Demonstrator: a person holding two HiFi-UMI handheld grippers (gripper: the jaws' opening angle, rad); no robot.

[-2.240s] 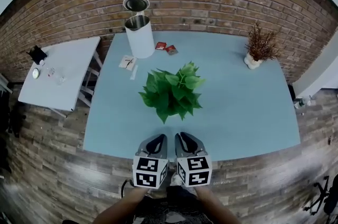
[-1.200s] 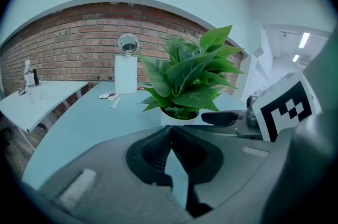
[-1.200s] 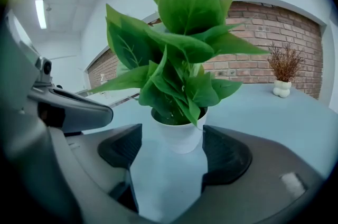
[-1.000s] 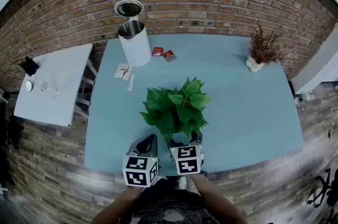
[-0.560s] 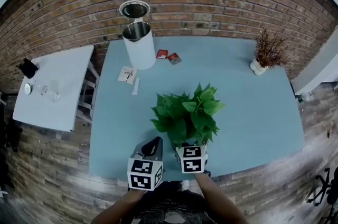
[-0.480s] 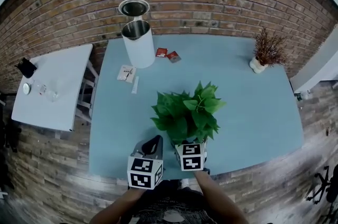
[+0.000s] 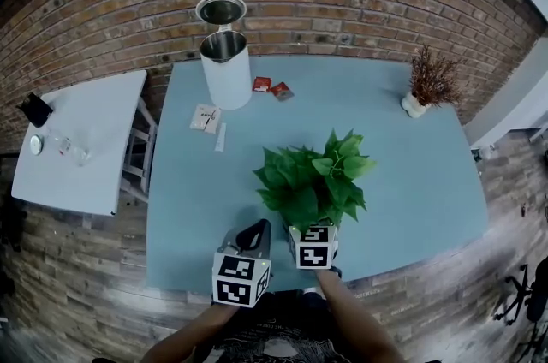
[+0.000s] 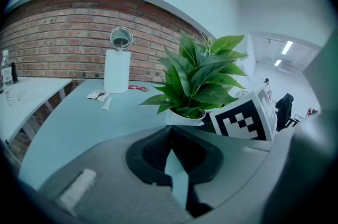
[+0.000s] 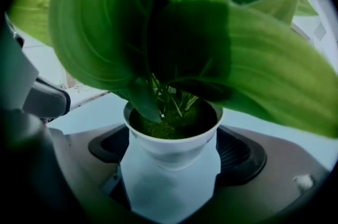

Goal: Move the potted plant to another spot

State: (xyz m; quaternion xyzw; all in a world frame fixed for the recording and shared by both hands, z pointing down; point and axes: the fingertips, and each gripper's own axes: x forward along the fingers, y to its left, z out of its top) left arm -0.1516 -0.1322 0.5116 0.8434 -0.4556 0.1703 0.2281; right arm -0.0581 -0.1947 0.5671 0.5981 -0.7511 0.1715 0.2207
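The potted plant (image 7: 312, 181) has broad green leaves and a white pot (image 9: 171, 141). It stands on the blue table (image 7: 411, 173) near the front edge. My right gripper (image 7: 312, 226) reaches in under the leaves, and its fingertips are hidden in the head view. In the right gripper view the right gripper (image 9: 171, 150) is open wide, with the pot between the jaws and its rim close to both pads. My left gripper (image 7: 257, 231) hangs just left of the pot, shut and empty. In the left gripper view the plant (image 8: 198, 80) stands ahead and to the right of the left gripper (image 8: 170, 130).
A white cylindrical bin (image 7: 227, 66) stands at the table's back left, with paper cards (image 7: 205, 117) and red packets (image 7: 270, 86) near it. A dried plant in a small white pot (image 7: 425, 79) stands at the back right. A white side table (image 7: 81, 143) is left, with a brick wall behind.
My right gripper has gone forward from the table's front edge to under the leaves at the pot. The left gripper stayed near the front edge. The plant sits slightly further right in view.
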